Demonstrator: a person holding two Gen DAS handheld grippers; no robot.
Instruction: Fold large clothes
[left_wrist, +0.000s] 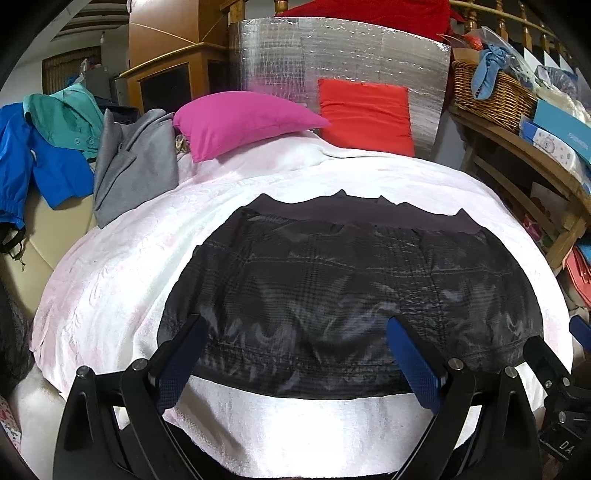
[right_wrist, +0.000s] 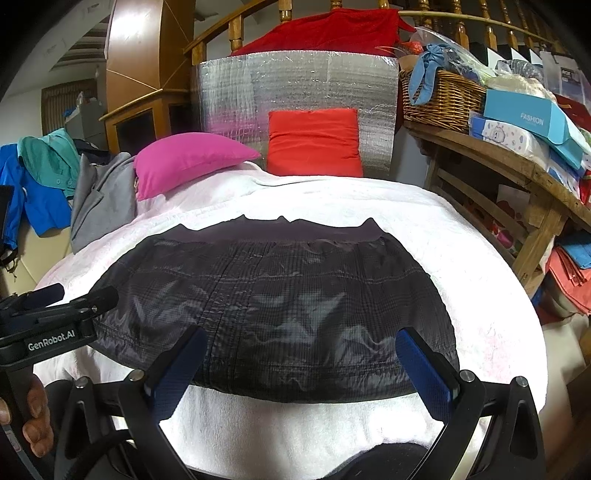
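Dark jacket (left_wrist: 351, 295) folded flat on the white blanket (left_wrist: 110, 288), left gripper (left_wrist: 295, 354) spread wide above its near edge, holding nothing, right gripper (right_wrist: 299, 365) likewise wide and empty, pink pillow (left_wrist: 240, 125) behind

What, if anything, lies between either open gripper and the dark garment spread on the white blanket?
Nothing visible does. The left gripper and right gripper both hang open over the near hem of the dark garment, with only the bare white blanket below. The pink pillow and red pillow lie beyond it.
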